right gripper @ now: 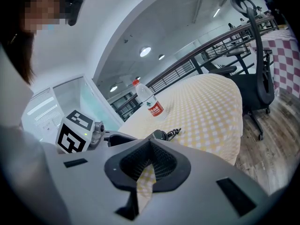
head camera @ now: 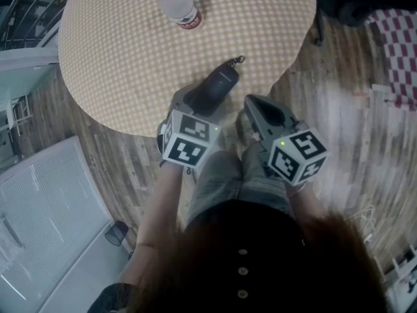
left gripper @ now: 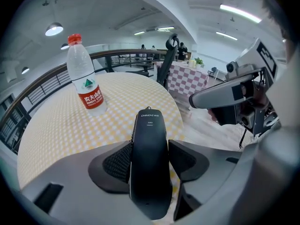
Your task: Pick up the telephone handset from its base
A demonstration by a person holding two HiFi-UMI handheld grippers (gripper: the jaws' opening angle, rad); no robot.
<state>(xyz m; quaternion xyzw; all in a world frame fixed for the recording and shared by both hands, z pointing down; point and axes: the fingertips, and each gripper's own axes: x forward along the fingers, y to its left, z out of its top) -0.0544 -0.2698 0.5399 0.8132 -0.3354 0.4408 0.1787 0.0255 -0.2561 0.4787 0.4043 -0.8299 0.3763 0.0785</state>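
My left claw (left gripper: 150, 146) is spread wide with the black handset (left gripper: 149, 163) lying lengthwise between its two pads. The pads sit close against the handset's sides, but I cannot see them squeezing it. From my head, that claw (head camera: 195, 102) reaches down over the near edge of the round table (head camera: 117, 77), which wears a yellow checked cloth. The handset (head camera: 218, 87) lies just inside that edge, its lower end in my claw and its cord end pointing toward the middle of the table.

My right claw (right gripper: 150, 140) is pressed together at the tips, with nothing between the pads. It hangs just off the table's near edge, beside the left one, and its nose (head camera: 251, 104) points at the handset (right gripper: 160, 135) from the right without touching it.

A clear water bottle (head camera: 179, 6) with a red cap and red label stands upright farther in on the table, well apart from the handset. A black office chair (right gripper: 255, 69) stands on the wood floor (head camera: 352, 142) past the table's right edge.
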